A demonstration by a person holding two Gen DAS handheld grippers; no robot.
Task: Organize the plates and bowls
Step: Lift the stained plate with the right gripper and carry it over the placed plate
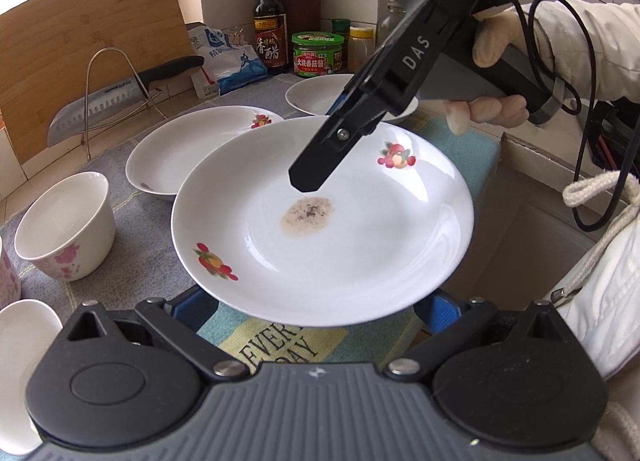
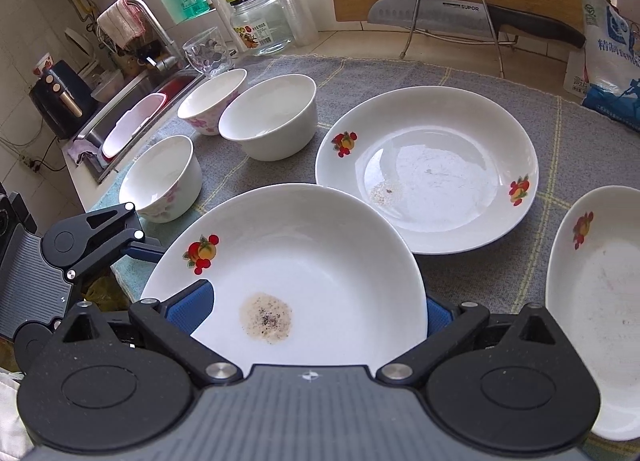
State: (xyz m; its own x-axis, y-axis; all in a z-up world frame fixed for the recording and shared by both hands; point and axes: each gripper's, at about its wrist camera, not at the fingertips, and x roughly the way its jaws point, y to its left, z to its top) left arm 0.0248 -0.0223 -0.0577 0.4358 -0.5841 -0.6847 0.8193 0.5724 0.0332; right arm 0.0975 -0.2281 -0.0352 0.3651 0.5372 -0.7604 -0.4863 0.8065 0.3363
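Note:
A white plate [image 1: 320, 253] [image 2: 312, 253] with fruit prints and a brown stain is lifted over the checked cloth. My right gripper [image 1: 308, 177] [image 2: 312, 313] is shut on its rim, one finger on top and the other underneath. My left gripper [image 1: 314, 305] is open, both blue pads below the plate's near rim; one finger [image 2: 140, 249] reaches under it. Two more fruit-print plates [image 2: 428, 169] [image 2: 596, 313] lie on the cloth. Three bowls [image 2: 272, 121] [image 2: 212, 101] [image 2: 160, 177] stand to the left of them.
A knife [image 2: 440, 13] lies in a wire rack in front of a wooden board [image 1: 80, 41] at the back. Sauce bottles and jars [image 1: 316, 55] and a salt bag [image 1: 224, 57] fill the corner. A sink [image 2: 132, 117] lies beyond the bowls. A gloved hand [image 1: 496, 109] holds the right gripper.

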